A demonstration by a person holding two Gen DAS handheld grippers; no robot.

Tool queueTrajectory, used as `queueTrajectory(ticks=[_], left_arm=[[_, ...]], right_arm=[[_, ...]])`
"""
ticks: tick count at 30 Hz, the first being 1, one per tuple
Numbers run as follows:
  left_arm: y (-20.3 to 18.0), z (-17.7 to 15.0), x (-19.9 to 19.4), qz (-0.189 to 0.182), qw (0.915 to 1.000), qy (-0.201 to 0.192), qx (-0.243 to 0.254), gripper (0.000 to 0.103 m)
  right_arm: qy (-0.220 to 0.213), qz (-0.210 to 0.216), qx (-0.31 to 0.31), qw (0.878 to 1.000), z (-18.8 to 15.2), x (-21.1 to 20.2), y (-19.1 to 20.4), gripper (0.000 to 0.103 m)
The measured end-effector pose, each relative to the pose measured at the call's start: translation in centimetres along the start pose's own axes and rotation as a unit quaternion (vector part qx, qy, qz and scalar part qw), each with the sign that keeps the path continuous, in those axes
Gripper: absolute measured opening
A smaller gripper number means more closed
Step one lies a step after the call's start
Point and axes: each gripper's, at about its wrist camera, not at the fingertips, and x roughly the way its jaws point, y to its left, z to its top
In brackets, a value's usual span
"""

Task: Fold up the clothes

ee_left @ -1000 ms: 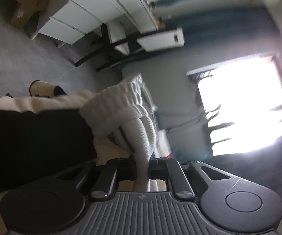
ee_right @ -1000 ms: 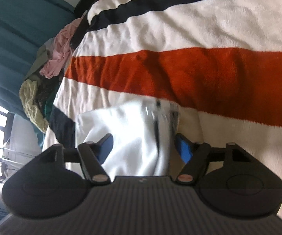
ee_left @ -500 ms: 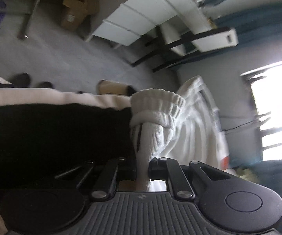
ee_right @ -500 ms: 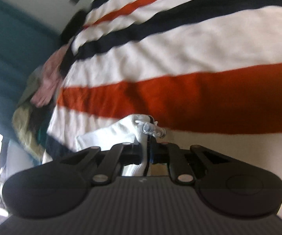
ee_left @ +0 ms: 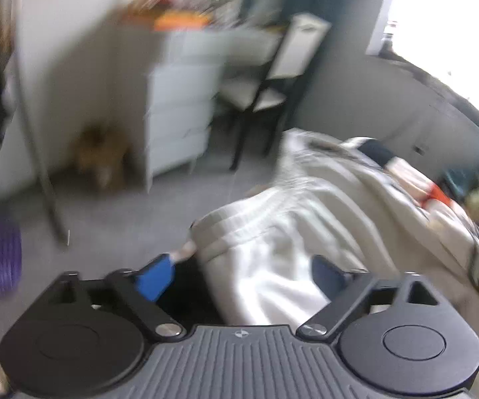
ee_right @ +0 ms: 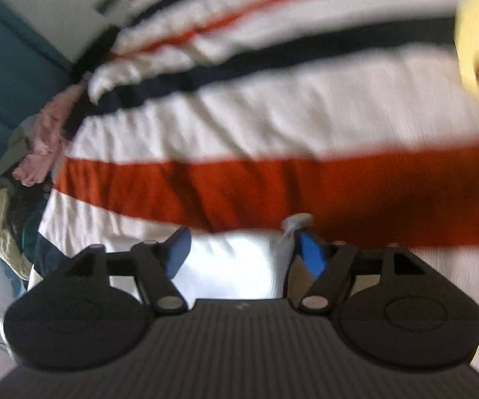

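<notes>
Grey flooring (ee_left: pixel 133 206) and a pale wall are seen through heavy blur in the left wrist view, with a white drawer unit (ee_left: pixel 179 116) and a dark-framed chair (ee_left: pixel 266 93) set beside it near a bright window. Most of the right wrist view is filled by a bed (ee_right: pixel 272 116) spread with a blanket striped in white, orange and dark blue. A heap of clothes (ee_right: pixel 23 166) is piled at its far left edge. A white garment (ee_left: pixel 272 259) is laid on the bed just in front of both tools. The left tongs (ee_left: pixel 246 276) are spread wide, gripping nothing. The right tongs (ee_right: pixel 242 252) are likewise parted over the white cloth.
</notes>
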Motion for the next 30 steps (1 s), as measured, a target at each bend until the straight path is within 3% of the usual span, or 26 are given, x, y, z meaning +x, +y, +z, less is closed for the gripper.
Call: queueTrajectory(ticks=[4,9,14,15,19,25,30], left_arm=[[-5.4,-0.9,-2.9,-0.055,0.994,-0.047,0.082,0.103],[-13.8,-3.4,-4.6,-0.156,0.9736,-0.08,0.146,0.103],[-21.2,-6.2,-4.8,-0.26,0.9409,-0.107,0.189,0.103],[-22.5,-6.8,-4.8,-0.277,0.9329,-0.119,0.198,0.103],[-25.1,-8.9,-5.1,-0.304,0.9165,-0.143,0.217,0.103],[-24.5,-12.1,-0.5,-0.293,0.9189,-0.133,0.228,0.103],[-24.8,-12.4,1.6,-0.266,0.9225,-0.128,0.249,0.102]], right_arm=[[-0.075,0.057,-0.115,0.989,-0.5,-3.5,4.3,0.075],[-0.139,0.171,-0.271,0.937,-4.1,-8.8,9.3,0.074],[-0.074,0.329,-0.337,0.879,-7.7,-12.1,11.5,0.074],[-0.062,0.348,-0.346,0.869,-8.5,-12.6,11.8,0.074],[-0.028,0.389,-0.383,0.837,-11.5,-13.7,12.6,0.074],[0.028,0.43,-0.423,0.797,-16.3,-14.1,13.7,0.074],[0.037,0.442,-0.449,0.775,-19.7,-13.9,15.0,0.074]])
